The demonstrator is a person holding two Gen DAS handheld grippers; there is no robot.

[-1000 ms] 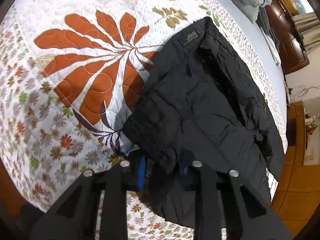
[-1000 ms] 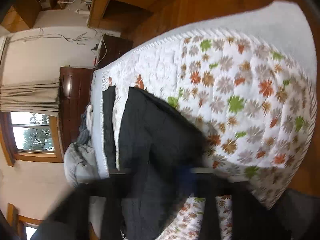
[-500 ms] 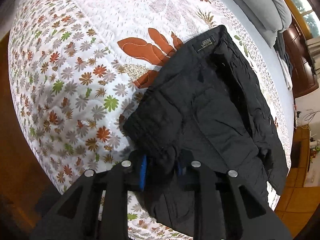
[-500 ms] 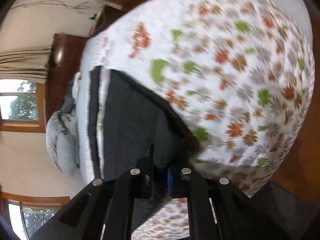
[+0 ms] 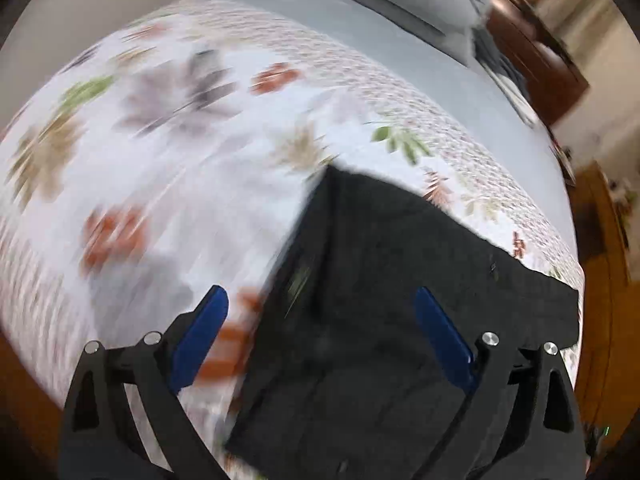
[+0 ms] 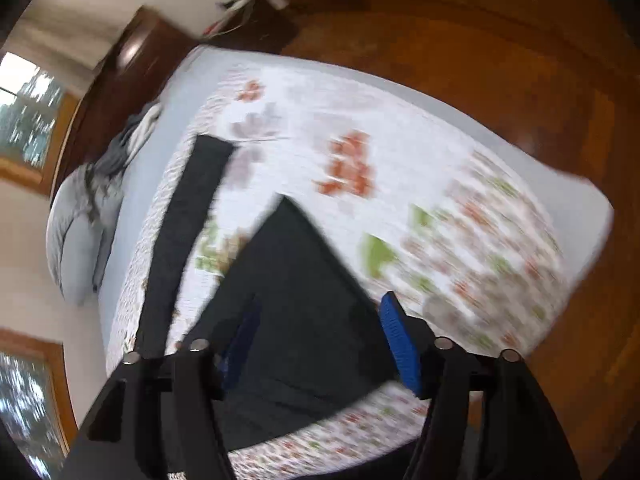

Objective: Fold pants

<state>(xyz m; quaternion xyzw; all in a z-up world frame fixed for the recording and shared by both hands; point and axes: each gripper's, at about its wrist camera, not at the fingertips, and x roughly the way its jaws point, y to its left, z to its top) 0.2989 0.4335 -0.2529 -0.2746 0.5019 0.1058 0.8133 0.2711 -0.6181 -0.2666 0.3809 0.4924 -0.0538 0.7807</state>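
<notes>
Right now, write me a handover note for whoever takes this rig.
Left claw: open, holding nothing, over the black pants.
Right claw: open, holding nothing, also over the pants.
Pants: lying folded and flat on the floral quilt, near its edge. A separate dark strip of cloth lies beside them, apart.
Done: a fold is laid down and released.
Left: check the shape through the motion blur; probably one more fold or smoothing.

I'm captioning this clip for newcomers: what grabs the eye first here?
The black pants lie folded on the floral quilt, dark against its white. Both blue-padded claws gape over them, the left claw and the right claw, gripping nothing. A separate black strip lies nearer the grey pillow.
</notes>
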